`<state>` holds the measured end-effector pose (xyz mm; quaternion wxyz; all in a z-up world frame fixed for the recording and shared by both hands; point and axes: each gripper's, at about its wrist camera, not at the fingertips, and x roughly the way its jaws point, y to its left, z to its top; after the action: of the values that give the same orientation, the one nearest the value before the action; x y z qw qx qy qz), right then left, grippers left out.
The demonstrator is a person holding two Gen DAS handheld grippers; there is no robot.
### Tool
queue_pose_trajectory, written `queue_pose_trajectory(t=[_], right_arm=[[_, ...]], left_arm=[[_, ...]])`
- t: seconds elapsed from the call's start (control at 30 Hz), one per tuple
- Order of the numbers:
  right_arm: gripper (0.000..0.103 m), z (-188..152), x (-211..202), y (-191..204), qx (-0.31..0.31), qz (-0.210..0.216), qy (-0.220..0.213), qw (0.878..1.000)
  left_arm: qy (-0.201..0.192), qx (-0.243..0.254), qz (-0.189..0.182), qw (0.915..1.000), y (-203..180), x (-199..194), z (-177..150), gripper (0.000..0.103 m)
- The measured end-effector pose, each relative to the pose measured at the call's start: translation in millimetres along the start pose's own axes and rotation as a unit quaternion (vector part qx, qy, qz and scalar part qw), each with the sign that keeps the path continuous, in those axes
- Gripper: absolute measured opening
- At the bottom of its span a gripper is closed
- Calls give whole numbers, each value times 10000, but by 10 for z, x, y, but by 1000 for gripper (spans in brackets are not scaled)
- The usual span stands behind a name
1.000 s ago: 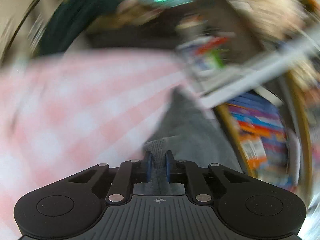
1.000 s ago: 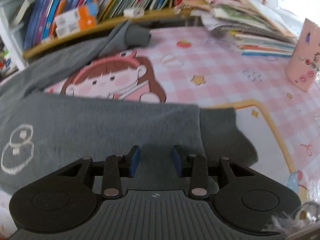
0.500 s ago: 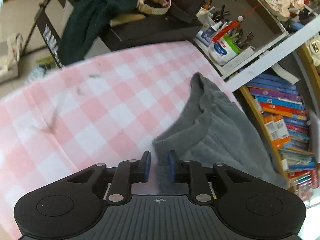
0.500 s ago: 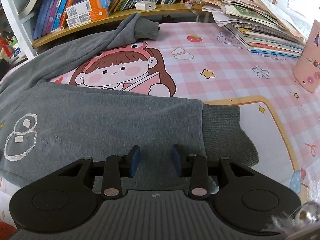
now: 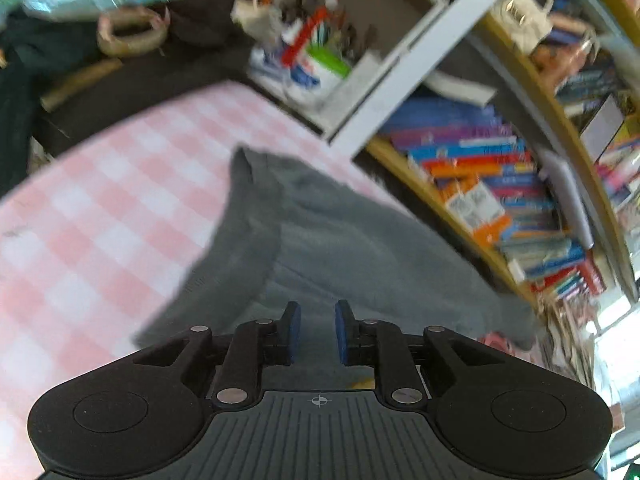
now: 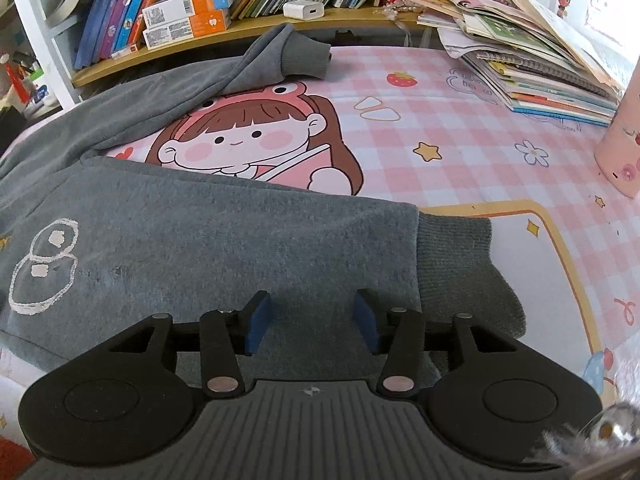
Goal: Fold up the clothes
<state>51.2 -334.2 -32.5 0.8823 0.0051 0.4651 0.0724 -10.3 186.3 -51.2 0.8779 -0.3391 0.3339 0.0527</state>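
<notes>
Sweatshirt [image 6: 192, 248] is spread flat on the pink checked cloth [image 6: 460, 128]. Right gripper [image 6: 312, 316] is held just above its body, jaws parted and just widened, nothing pinched. Left gripper [image 5: 318, 330] is narrowly parted above the hem, gripping nothing.

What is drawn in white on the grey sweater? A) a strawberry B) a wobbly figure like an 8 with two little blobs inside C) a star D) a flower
B: in the right wrist view the grey sweater carries a white outline shaped like an 8 with two small white patches inside; the star, strawberry and flower are printed on the pink checked tablecloth instead.
</notes>
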Motion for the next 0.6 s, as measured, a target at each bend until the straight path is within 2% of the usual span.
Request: queue_pose_trajectory(t=[0.07,0.1,0.13,0.2,0.27,0.37,0.43,0.5,0.6], right_arm=[[39,-2,-8,-70,41,-165,-28,9999],[35,0,-12,-114,80,-222,-41,9997],[32,5,-15,-165,137,-240,-57,9996],[20,15,-19,-263,244,-276,-88,9993],[14,25,-18,-349,350,-340,-114,9987],[13,50,-4,-403,495,-499,-116,9975],[18,67,6,-347,400,-561,-59,9976],[32,71,4,-264,227,-516,-16,9984],[32,45,-3,-203,158,-373,9,9992]], left_arm=[[113,-30,240,9996,41,107,-9,13],[140,-131,392,9990,107,127,-11,9],[164,-259,528,9981,182,139,-15,0],[146,-378,555,9976,246,56,-43,1],[116,-475,541,9973,295,-45,-75,1],[154,-499,493,9974,311,-118,-138,1],[169,-523,463,9974,342,-113,-179,1],[98,-612,433,9971,390,-117,-183,2],[-51,-657,555,9963,432,-131,-154,2]])
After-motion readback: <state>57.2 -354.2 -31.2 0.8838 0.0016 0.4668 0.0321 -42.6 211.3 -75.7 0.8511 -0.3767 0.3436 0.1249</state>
